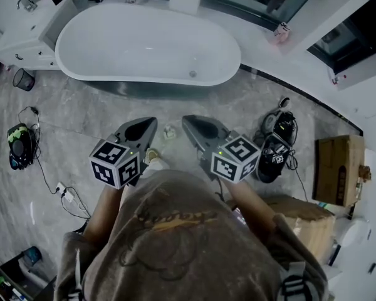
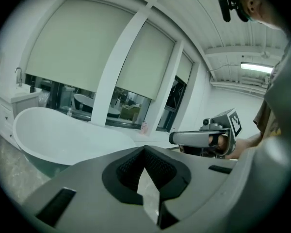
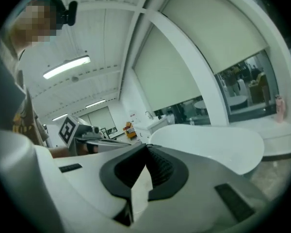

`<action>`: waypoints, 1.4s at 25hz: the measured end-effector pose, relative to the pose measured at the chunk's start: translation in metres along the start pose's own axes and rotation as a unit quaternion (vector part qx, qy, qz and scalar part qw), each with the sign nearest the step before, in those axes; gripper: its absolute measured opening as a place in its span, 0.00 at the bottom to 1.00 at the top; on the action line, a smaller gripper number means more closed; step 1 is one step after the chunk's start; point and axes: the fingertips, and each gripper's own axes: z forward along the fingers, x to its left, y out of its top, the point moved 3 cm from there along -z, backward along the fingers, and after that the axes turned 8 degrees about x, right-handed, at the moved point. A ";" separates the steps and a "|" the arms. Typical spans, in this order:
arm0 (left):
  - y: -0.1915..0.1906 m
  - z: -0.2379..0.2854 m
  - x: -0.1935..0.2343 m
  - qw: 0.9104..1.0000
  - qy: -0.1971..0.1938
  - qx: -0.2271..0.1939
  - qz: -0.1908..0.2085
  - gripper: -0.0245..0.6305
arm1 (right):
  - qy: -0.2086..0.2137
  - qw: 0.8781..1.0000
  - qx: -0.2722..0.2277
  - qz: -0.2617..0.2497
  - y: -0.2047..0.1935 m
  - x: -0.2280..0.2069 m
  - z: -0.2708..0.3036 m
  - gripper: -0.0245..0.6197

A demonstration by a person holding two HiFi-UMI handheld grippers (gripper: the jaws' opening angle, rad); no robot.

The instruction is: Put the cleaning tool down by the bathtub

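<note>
You've got open floor (image 1: 81, 115) btwn you & the bathtub (image 1: 144, 42). Small item (image 1: 169, 132) lies dead ahead. Rt side's blocked by black machine (image 1: 276, 146) + boxes (image 1: 338, 168); cables (image 1: 41, 162) trail lt.

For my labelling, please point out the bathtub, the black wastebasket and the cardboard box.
bathtub (image 1: 144, 42): head view, on its bare white inside.
black wastebasket (image 1: 23, 79): head view, on its mesh wall.
cardboard box (image 1: 340, 169): head view, on its top face.
</note>
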 end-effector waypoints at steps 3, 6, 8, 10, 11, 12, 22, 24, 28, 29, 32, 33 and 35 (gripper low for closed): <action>0.017 -0.013 -0.007 0.999 -0.010 -0.029 0.039 0.04 | 0.019 0.996 -0.035 -0.079 0.020 0.027 -0.007 0.05; 0.026 -0.019 -0.012 0.996 -0.016 -0.058 0.070 0.04 | 0.040 0.989 -0.064 -0.127 0.027 0.043 -0.009 0.05; 0.028 -0.022 -0.013 0.994 -0.014 -0.075 0.073 0.04 | 0.047 0.988 -0.073 -0.128 0.025 0.045 -0.009 0.05; 0.028 -0.022 -0.012 0.994 -0.013 -0.089 0.069 0.04 | 0.047 0.988 -0.077 -0.123 0.021 0.045 -0.009 0.05; 0.028 -0.022 -0.012 0.993 -0.012 -0.095 0.069 0.04 | 0.048 0.988 -0.080 -0.120 0.019 0.044 -0.009 0.05; 0.028 -0.022 -0.012 0.993 -0.012 -0.100 0.069 0.04 | 0.048 0.988 -0.082 -0.118 0.018 0.044 -0.009 0.05; 0.013 -0.021 -0.011 0.990 -0.014 -0.116 0.077 0.04 | 0.054 0.985 -0.114 -0.115 0.019 0.048 -0.011 0.05; 0.011 -0.022 -0.011 0.991 -0.012 -0.114 0.076 0.04 | 0.056 0.985 -0.115 -0.117 0.020 0.048 -0.012 0.05; 0.006 -0.023 -0.010 0.992 -0.010 -0.109 0.065 0.04 | 0.057 0.985 -0.111 -0.116 0.019 0.047 -0.014 0.05; 0.005 -0.023 -0.009 0.992 -0.009 -0.109 0.062 0.04 | 0.058 0.985 -0.110 -0.116 0.019 0.047 -0.014 0.05; 0.000 -0.023 -0.006 0.992 -0.006 -0.112 0.058 0.04 | 0.062 0.986 -0.105 -0.116 0.016 0.046 -0.014 0.05; -0.002 -0.023 -0.006 0.992 -0.006 -0.112 0.057 0.04 | 0.063 0.986 -0.103 -0.115 0.014 0.046 -0.014 0.04; -0.005 -0.022 -0.009 0.993 -0.007 -0.106 0.051 0.04 | 0.067 0.987 -0.098 -0.112 0.011 0.045 -0.013 0.05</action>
